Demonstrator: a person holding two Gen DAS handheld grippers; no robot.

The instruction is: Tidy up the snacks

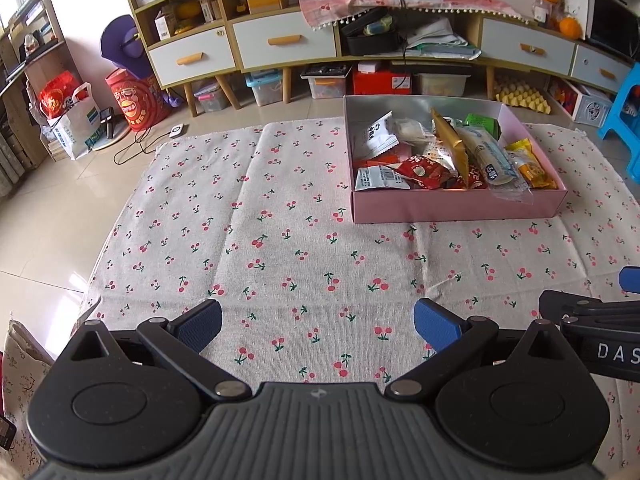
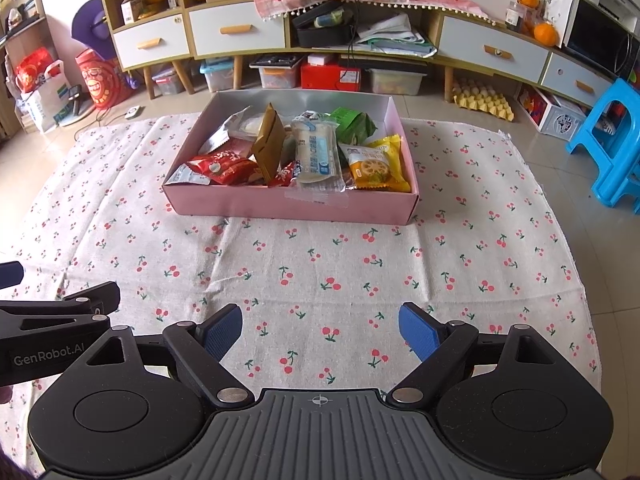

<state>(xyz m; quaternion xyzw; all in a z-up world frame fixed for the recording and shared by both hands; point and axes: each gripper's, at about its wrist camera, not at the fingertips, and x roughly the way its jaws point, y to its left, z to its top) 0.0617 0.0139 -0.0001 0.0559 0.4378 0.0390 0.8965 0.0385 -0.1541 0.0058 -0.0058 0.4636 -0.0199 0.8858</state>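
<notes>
A pink box (image 1: 456, 204) (image 2: 280, 204) sits on a cherry-print cloth (image 1: 280, 240) (image 2: 320, 272) spread on the floor. Several snack packets lie piled inside it: a red packet (image 2: 224, 166), a gold pouch (image 2: 270, 144) standing on edge, a pale long packet (image 2: 318, 152), a green packet (image 2: 354, 124) and a yellow packet (image 2: 378, 164). My left gripper (image 1: 318, 326) hangs open over bare cloth, well short of the box. My right gripper (image 2: 320, 332) is also open and empty, facing the box from the near side. Each gripper shows at the edge of the other's view.
A long low cabinet with drawers (image 2: 236, 32) runs along the back, with storage bins (image 2: 276, 74) beneath it. A blue plastic stool (image 2: 608, 140) stands at the right. Red bags (image 1: 132, 96) and a cable (image 1: 136, 148) lie on the tiles at the left.
</notes>
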